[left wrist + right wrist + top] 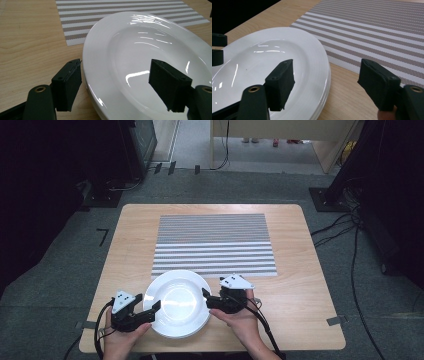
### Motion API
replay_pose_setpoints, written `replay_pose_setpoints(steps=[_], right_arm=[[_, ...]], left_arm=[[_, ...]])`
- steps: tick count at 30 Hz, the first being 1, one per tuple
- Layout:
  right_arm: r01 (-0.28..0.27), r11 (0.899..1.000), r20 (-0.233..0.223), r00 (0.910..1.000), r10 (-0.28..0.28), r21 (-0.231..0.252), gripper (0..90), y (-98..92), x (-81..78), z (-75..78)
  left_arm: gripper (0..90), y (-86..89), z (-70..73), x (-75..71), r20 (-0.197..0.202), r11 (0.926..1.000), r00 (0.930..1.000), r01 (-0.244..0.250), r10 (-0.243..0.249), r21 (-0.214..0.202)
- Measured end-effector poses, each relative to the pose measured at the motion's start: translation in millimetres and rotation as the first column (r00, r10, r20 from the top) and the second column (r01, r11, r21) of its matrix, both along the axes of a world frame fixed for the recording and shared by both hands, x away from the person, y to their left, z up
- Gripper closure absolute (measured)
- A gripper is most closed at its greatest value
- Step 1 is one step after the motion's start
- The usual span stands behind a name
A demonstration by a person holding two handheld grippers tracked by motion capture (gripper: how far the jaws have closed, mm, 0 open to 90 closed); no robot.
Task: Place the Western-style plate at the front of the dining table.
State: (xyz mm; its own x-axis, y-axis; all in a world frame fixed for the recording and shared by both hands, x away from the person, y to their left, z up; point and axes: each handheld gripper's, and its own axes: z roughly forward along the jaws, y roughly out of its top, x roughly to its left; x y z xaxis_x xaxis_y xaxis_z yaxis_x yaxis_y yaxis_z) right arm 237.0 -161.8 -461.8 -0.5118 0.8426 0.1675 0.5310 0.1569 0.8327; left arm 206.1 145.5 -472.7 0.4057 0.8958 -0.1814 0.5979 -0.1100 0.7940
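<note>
One white plate (pixel 177 303) at lower centre, round so no long axis, lying flat, face up. Two grippers: left gripper (pixel 153 309) and right gripper (pixel 204 296), both spread wide, straddling opposite rims.

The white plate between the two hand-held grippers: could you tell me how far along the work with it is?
Early. Done: both open hand-held grippers flank the white plate, the left hand-held gripper and the right hand-held gripper each straddling its rim. In hand: closing on it. Left: gripping, lifting, perhaps moving it fully onto the striped placemat, whose edge it overlaps.
</note>
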Motion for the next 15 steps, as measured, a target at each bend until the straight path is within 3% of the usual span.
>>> replay_pose_setpoints(steps=[9, 12, 15], right_arm=[[0.005, 1.000, -0.015, 0.9999, -0.005, 0.018, 42.7, 8.6, -3.5, -11.4], [-0.005, 0.999, -0.030, 0.9995, 0.006, 0.045, 51.2, 9.7, -3.9, -15.2], [-0.049, 0.995, -0.041, 0.9978, 0.053, 0.087, 63.7, 9.4, -4.7, -17.2]], left_arm=[[38.4, 1.8, -6.8, -1.9, 0.003, 0.9997, 0.9997, -0.023, 0.023, 0.008], [41.7, 2.1, -8.7, -2.5, 0.004, 0.9992, 0.9995, -0.031, 0.031, 0.024], [47.1, 2.5, -10.9, -1.9, 0.001, 0.9985, 0.9992, -0.040, 0.040, 0.038]])
